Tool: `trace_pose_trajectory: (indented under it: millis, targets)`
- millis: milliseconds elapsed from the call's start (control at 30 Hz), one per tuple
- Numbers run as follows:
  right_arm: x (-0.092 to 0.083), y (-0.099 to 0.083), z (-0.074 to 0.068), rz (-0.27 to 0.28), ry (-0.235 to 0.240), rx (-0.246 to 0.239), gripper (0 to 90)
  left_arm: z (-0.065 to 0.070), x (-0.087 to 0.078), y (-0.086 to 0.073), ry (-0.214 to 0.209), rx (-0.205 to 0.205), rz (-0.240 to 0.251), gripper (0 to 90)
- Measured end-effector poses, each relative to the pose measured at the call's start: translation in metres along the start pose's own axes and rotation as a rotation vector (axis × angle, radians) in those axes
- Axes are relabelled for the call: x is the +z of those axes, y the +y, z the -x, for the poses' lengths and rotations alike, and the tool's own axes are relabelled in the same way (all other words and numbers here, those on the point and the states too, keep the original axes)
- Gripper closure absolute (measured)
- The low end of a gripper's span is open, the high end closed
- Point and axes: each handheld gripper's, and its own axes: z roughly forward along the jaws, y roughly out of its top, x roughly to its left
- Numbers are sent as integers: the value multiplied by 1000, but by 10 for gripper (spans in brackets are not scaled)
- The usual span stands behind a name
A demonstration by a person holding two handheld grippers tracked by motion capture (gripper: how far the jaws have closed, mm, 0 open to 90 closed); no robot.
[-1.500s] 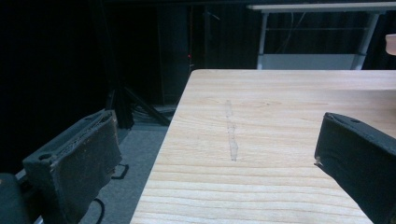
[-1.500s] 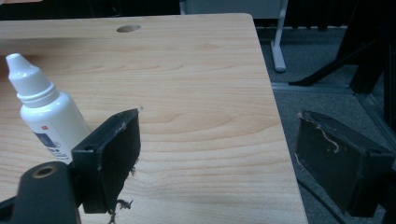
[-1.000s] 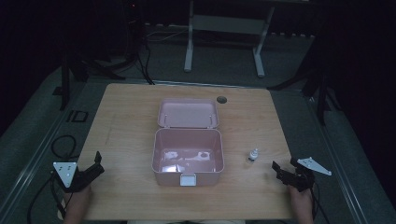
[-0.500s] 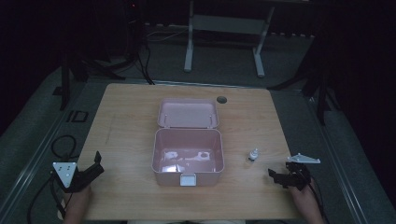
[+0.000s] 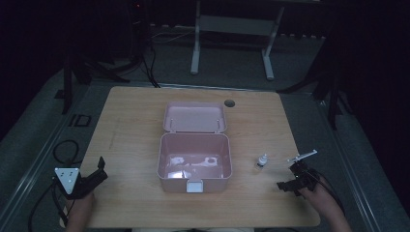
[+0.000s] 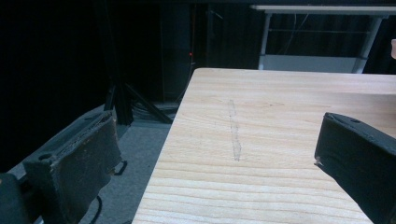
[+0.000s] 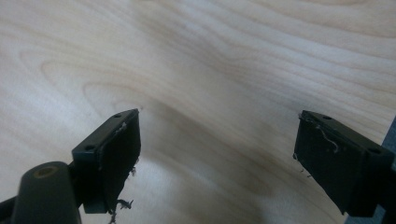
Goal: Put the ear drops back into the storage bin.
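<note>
Approaching the small bottle (image 5: pixel 261 161) standing right of the open pink box (image 5: pixel 194 162), you are holding your right gripper (image 5: pixel 290 180) wide and empty; next, straddle it squarely.

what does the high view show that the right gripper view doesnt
The high view takes in the open pink box with its lid back, the small white bottle just right of it, the left claw at the near left corner and the right claw at the near right, both apart from box and bottle. The right gripper view gives the close look: its two black jaws stand wide apart with nothing between them, frayed threads on the pads, pointing down at bare wood. Both views share the wooden table.
</note>
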Motion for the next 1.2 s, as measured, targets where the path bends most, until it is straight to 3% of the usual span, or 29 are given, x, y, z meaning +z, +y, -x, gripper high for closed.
trace_pose_trajectory:
  millis: [200, 333, 500, 533, 667, 833, 1200]
  targets:
    - [-3, 10, 1, -118, 37, -54, 144, 0, 0, 0, 0, 0, 1, 3]
    - [-3, 16, 3, -154, 68, -71, 139, 0, 0, 0, -2, 1, -1, 3]
    - [-2, 20, 2, -194, 81, -113, 132, 0, 0, 0, -4, 1, -2, 3]
    - [-1, 22, 0, -221, 64, -148, 132, 0, 0, 0, -4, 1, -2, 3]
    - [0, 27, -4, -254, 59, -185, 133, 0, 1, 0, -6, -1, -4, 3]
    - [0, 35, -5, -255, 75, -193, 132, 0, 1, 0, -9, -3, -7, 3]
    - [-1, 63, -3, -243, 61, -188, 136, 0, 1, 0, -13, -2, -7, 3]
